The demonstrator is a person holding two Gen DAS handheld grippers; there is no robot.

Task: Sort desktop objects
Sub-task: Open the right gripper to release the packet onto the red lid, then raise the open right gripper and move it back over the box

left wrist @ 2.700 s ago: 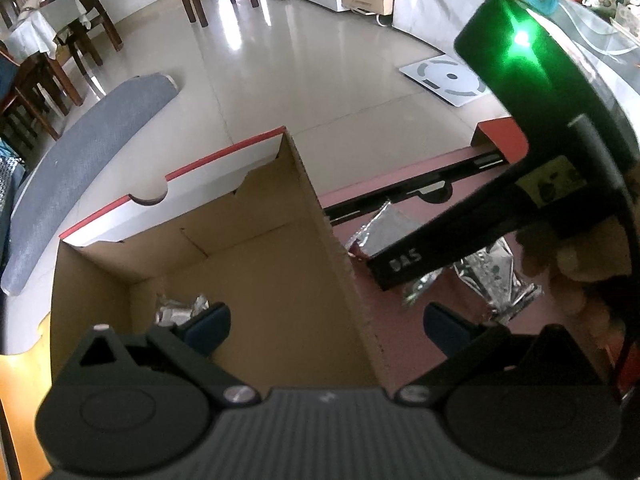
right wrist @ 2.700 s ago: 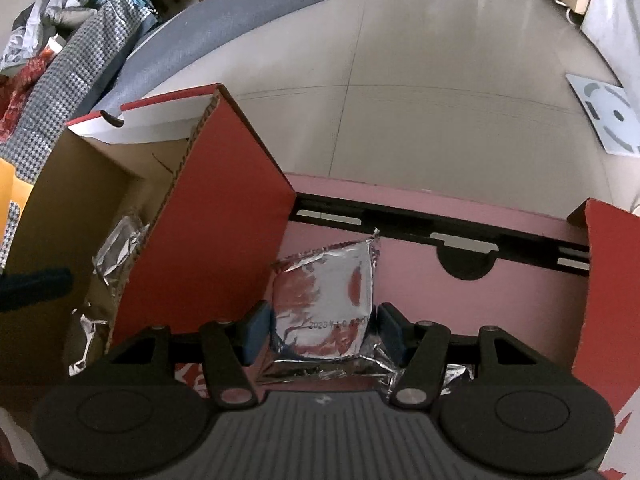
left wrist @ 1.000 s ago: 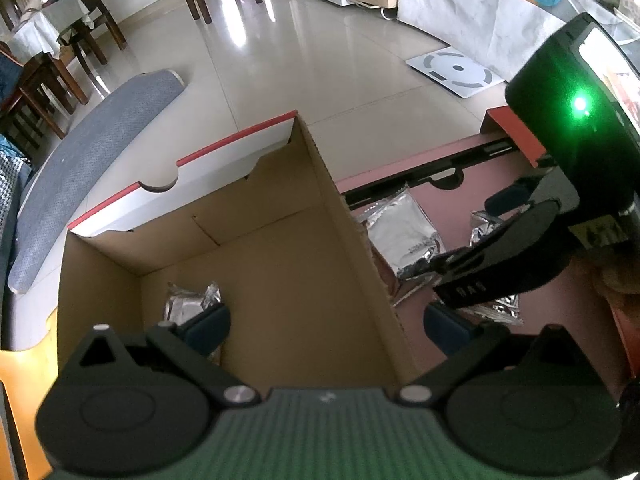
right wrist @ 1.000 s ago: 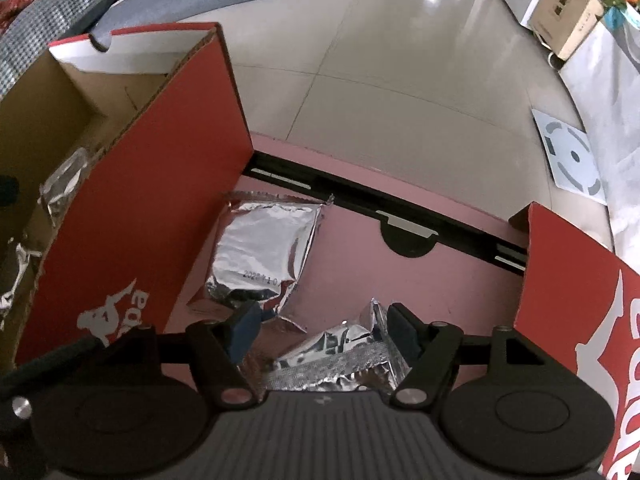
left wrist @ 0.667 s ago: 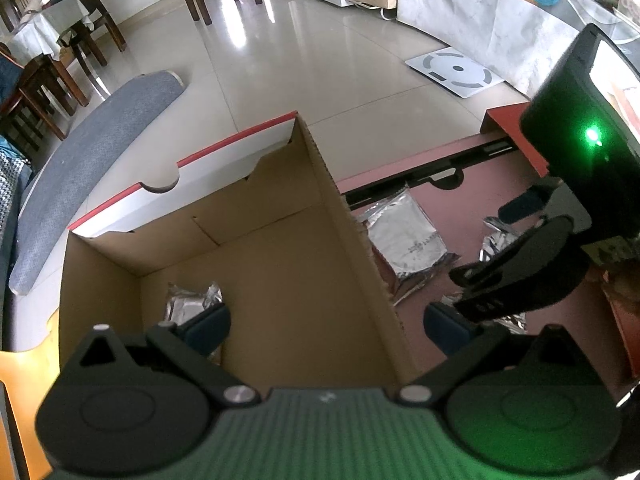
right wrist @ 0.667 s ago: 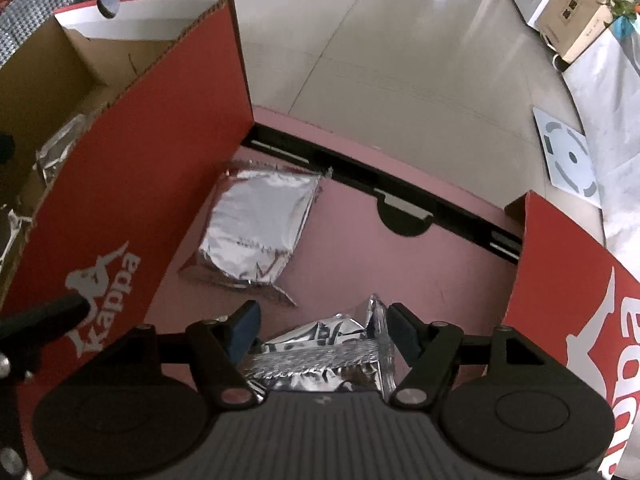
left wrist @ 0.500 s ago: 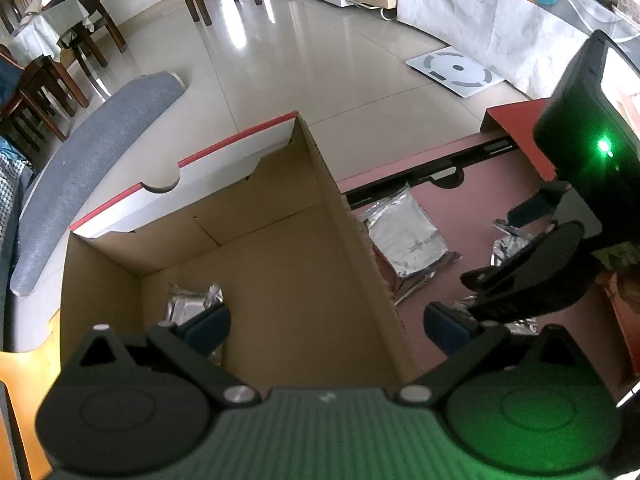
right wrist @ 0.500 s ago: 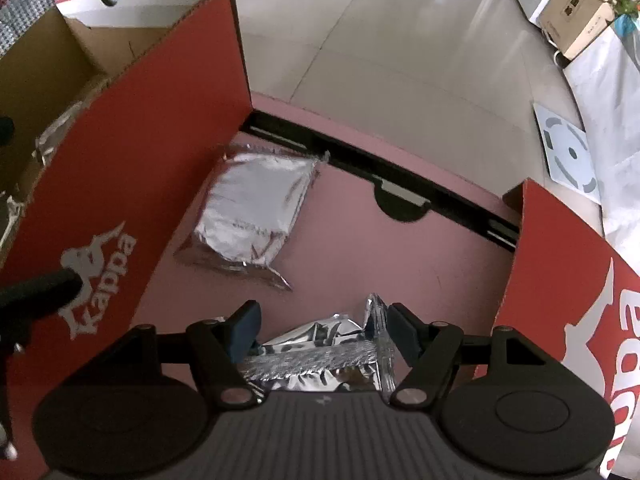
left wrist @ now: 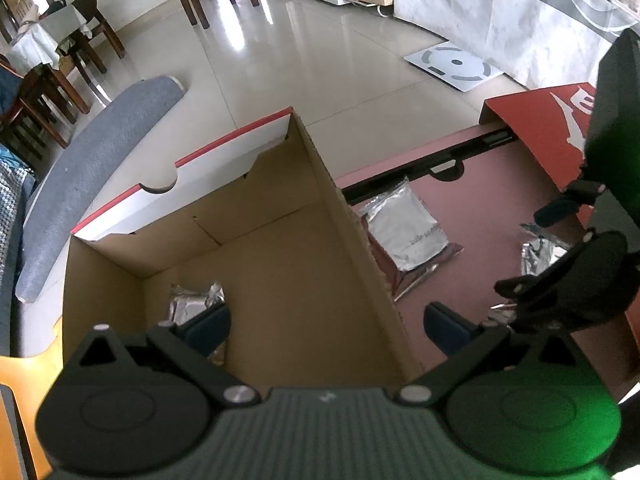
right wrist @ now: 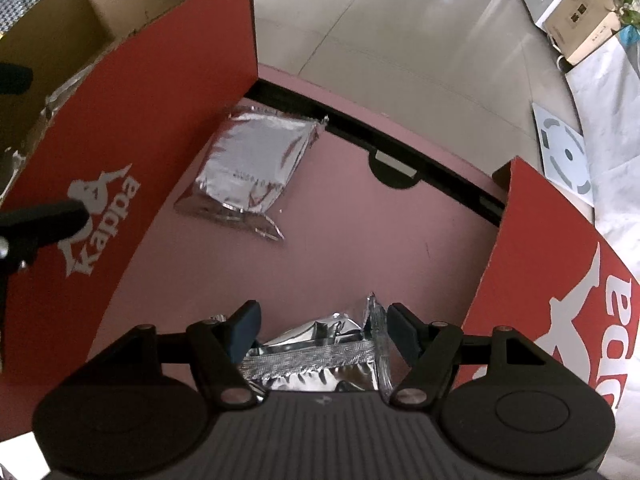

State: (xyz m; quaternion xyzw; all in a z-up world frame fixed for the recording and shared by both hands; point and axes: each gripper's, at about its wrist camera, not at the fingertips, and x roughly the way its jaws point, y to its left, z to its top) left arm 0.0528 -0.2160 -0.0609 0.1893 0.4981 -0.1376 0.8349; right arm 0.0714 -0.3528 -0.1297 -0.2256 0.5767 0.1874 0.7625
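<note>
The right gripper (right wrist: 320, 326) has its fingers clamped on a shiny foil packet (right wrist: 320, 350) over the pink tray (right wrist: 360, 240), while the left gripper (left wrist: 324, 320) fingers stay wide apart, holding nothing.

Seen from the left gripper (left wrist: 324, 322), the cardboard box (left wrist: 280, 264) lies directly below and ahead, its right wall running forward between the two fingers. Inside the box, a foil pouch (left wrist: 192, 300) lies just ahead of the left finger, near the box's left wall. To the right of that shared wall sits the box lid (right wrist: 360, 216), lying open side up beside the box. From the right gripper (right wrist: 320, 330), one flat foil packet (right wrist: 256, 164) lies in the lid ahead and to the left, close to the box wall. A second crumpled packet (right wrist: 320, 352) sits between this gripper's fingers, its edges touching both pads.
</note>
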